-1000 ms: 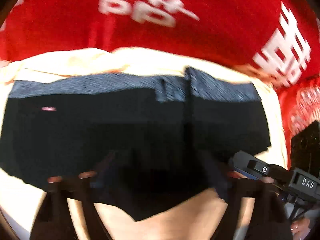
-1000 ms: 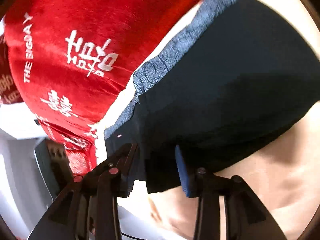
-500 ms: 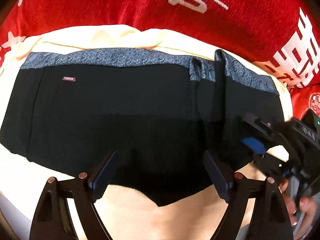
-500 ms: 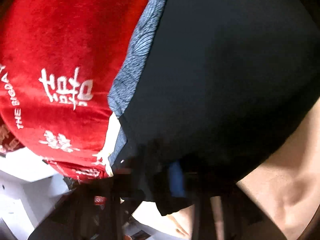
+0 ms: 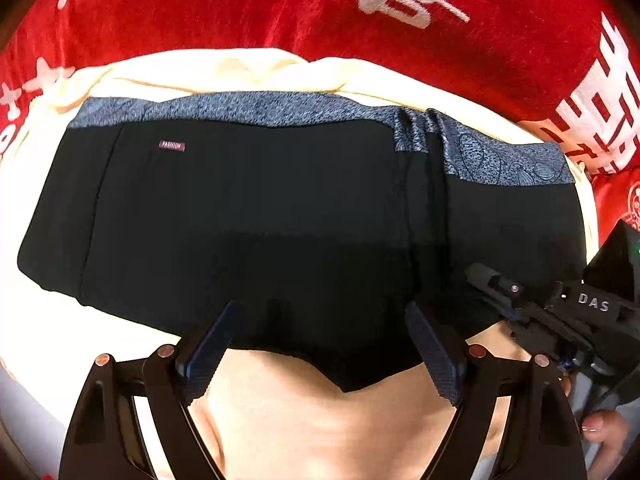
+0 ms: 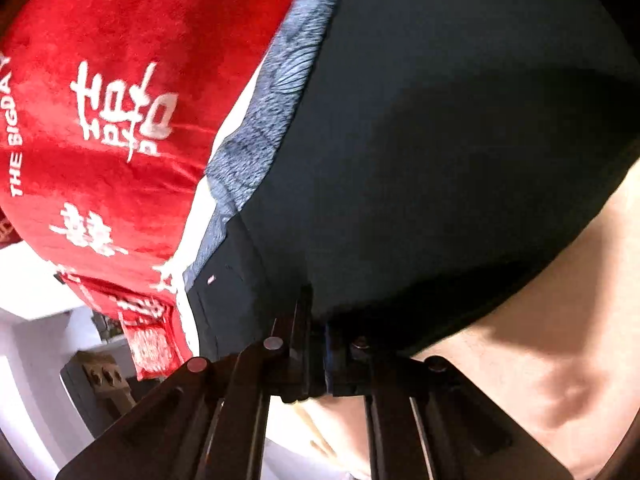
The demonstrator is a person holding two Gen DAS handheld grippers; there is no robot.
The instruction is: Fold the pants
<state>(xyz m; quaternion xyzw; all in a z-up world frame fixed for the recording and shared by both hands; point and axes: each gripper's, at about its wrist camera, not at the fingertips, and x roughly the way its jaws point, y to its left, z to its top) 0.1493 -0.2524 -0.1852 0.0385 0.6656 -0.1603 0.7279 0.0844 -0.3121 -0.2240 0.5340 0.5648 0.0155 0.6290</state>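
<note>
Black pants (image 5: 260,216) with a blue-grey patterned waistband (image 5: 256,107) lie flat on a cream surface, waistband at the far side. My left gripper (image 5: 320,344) is open, its blue pads (image 5: 208,344) spread over the near hem, holding nothing. My right gripper (image 6: 318,344) is shut on the near right corner of the pants (image 6: 440,152). It also shows in the left wrist view (image 5: 500,288) at the right edge of the cloth.
A red blanket with white characters (image 5: 360,8) lies behind the pants and shows left of them in the right wrist view (image 6: 120,120). The cream surface (image 5: 320,420) extends toward me. White furniture (image 6: 32,340) stands at lower left.
My left gripper stayed open and drew back a little from the hem. My right gripper closed on the pants' right corner.
</note>
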